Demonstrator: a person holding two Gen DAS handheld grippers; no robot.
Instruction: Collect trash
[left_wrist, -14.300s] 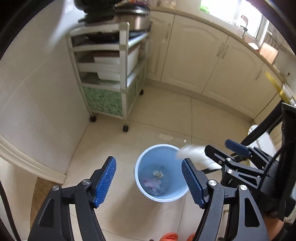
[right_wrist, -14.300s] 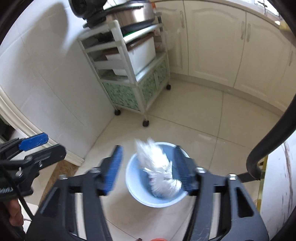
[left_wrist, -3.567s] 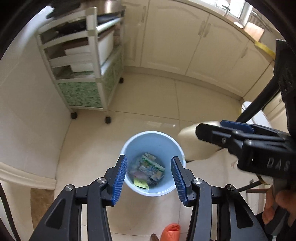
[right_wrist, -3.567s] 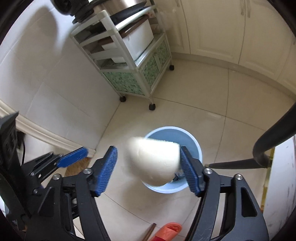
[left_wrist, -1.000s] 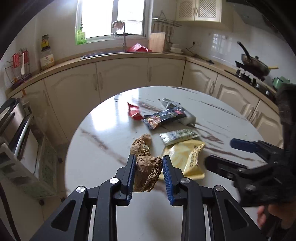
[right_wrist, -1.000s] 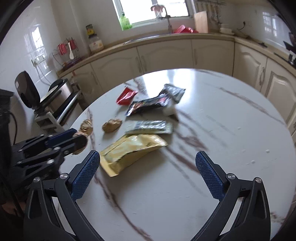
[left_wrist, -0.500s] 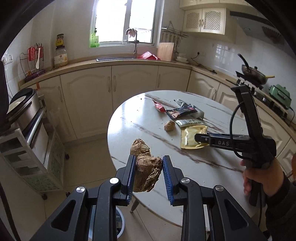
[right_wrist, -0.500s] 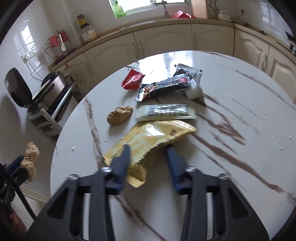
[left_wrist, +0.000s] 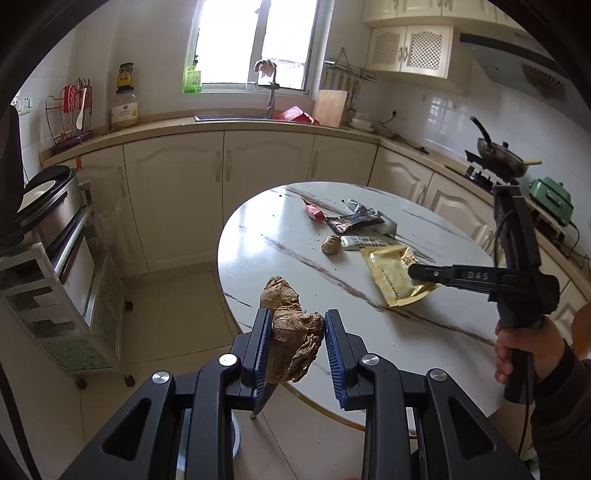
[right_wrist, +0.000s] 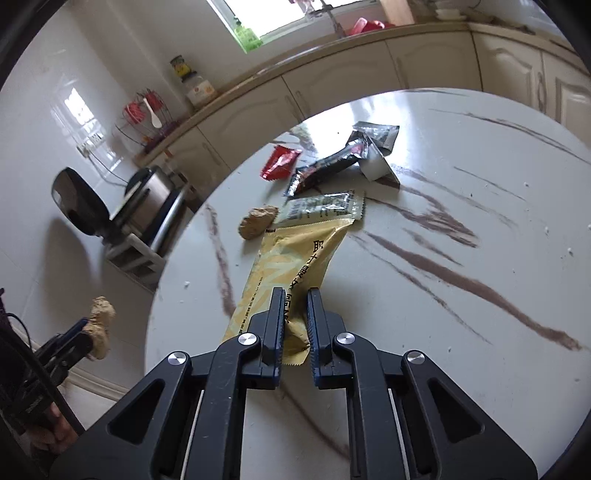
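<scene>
Closed in sharply from a wide spread a second ago, right gripper (right_wrist: 295, 325) fingers now closing on the near end of the yellow wrapper (right_wrist: 295, 266), film already between the pads and crumpling. Flat on the round marble surface (right_wrist: 443, 332), near its edge, lower end lifted slightly at the pinch. Judged light, thin, floppy and slick: best taken at a crimped end seal, as here, since a mid-body pinch would only fold it. Large dark characters down the yellow face, too distorted to read with certainty; "DAS" in pale letters on the right gripper's side, seen from the left wrist view.

Carried away from the surface since then, crumpled brown paper wad (left_wrist: 291, 332) clamped between the narrow-set fingers of the left gripper (left_wrist: 295, 343), out over the floor; soft, springy, easily crushed.

Beyond the yellow wrapper: second brown wad (right_wrist: 258, 221), silver sachet (right_wrist: 321, 205) with unreadable print, black wrapper (right_wrist: 328, 166), red wrapper (right_wrist: 279, 164), all waiting.
</scene>
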